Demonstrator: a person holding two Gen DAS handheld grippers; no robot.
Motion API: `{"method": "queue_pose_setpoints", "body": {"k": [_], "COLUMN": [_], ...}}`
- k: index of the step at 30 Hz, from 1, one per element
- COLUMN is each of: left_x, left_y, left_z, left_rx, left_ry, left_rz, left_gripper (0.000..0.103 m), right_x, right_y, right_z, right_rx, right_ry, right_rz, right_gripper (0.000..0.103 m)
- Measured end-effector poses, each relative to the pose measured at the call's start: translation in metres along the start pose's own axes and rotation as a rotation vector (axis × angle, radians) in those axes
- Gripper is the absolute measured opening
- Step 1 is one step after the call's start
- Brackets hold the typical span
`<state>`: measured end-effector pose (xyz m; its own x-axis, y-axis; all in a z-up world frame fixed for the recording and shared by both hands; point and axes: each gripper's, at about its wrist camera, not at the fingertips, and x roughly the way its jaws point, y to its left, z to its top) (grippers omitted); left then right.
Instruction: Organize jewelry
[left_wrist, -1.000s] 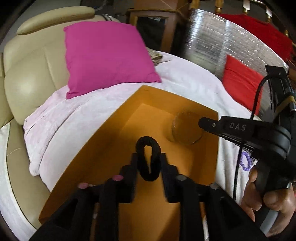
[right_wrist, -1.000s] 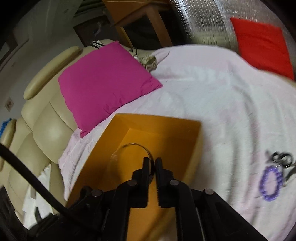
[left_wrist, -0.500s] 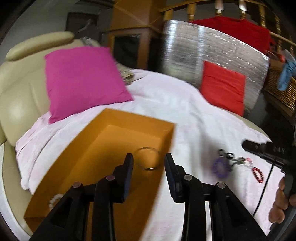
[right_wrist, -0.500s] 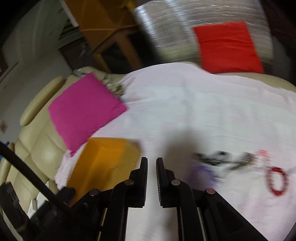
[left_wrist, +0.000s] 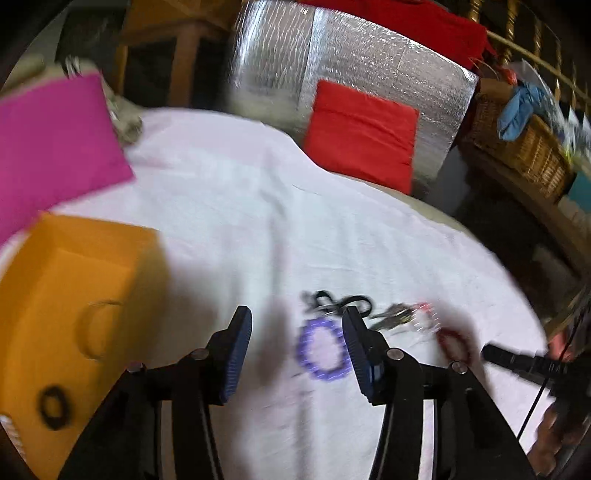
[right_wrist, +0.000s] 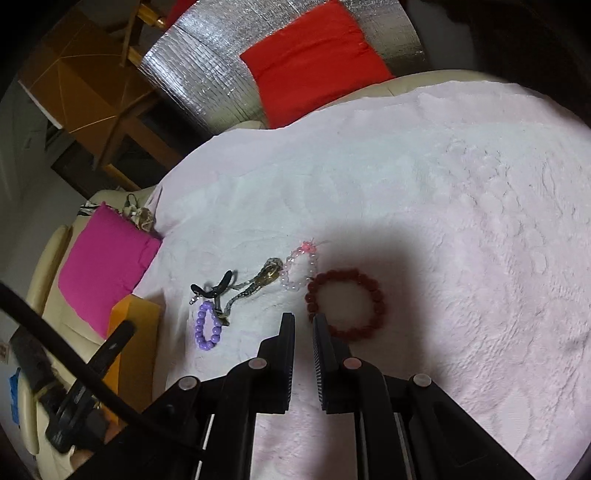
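- Both jaws hold nothing: the left gripper (left_wrist: 297, 341) stands wide open above the pink cloth (left_wrist: 258, 221), while the right gripper (right_wrist: 303, 323) has its fingers drawn near each other, with a narrow gap between them.
- Between the left fingers (left_wrist: 236, 354), seen from the left wrist, lies a purple bracelet (left_wrist: 323, 349) on the cloth; its right side sits just beside the right finger.
- A dark red bracelet (right_wrist: 347, 304) lies flat on the cloth just ahead and right of the right gripper's tips, in shadow.
- Touching its upper left edge is a clear-and-pink bead bracelet (right_wrist: 301, 271).
- Left of that lie a bronze-coloured chain (right_wrist: 258, 284) and a black clip (right_wrist: 216, 288), close to the purple bracelet.
- An orange box (left_wrist: 66, 295) stands on the cloth at the left, well apart from the loose pieces.
- Inside it lie a thin metal bangle (left_wrist: 98, 328) and a black hair tie (left_wrist: 53, 406); the view there is blurred.
- A magenta cushion (left_wrist: 51, 147) sits behind the box, and a red cushion (right_wrist: 314, 62) leans on a silver foil panel (left_wrist: 351, 66) at the far side.
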<state>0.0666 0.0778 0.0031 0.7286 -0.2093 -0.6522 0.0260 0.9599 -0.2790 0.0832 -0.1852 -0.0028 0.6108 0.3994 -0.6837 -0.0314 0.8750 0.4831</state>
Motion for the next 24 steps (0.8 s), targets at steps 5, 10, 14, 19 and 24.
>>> {"method": "queue_pose_setpoints", "body": {"k": [5, 10, 14, 19, 24], "left_x": [0.038, 0.073, 0.088, 0.086, 0.060], "left_y": [0.003, 0.006, 0.008, 0.005, -0.008], "left_z": [0.013, 0.017, 0.016, 0.013, 0.019], "left_rx": [-0.135, -0.231, -0.290, -0.286, -0.260], "left_ry": [0.061, 0.144, 0.188, 0.192, 0.148], "left_rz": [-0.090, -0.134, -0.187, -0.212, -0.316], "left_gripper": [0.057, 0.055, 0.024, 0.015, 0.012], "right_x": [-0.009, -0.004, 0.002, 0.006, 0.011], "right_y": [-0.014, -0.020, -0.014, -0.011, -0.006], "right_z": [0.002, 0.001, 0.002, 0.003, 0.001], "right_rx": [0.005, 0.009, -0.002, 0.005, 0.013], "right_ry": [0.014, 0.028, 0.026, 0.021, 0.018], "right_rz": [0.017, 0.011, 0.007, 0.012, 0.016], "right_gripper": [0.013, 0.013, 0.013, 0.013, 0.013]}}
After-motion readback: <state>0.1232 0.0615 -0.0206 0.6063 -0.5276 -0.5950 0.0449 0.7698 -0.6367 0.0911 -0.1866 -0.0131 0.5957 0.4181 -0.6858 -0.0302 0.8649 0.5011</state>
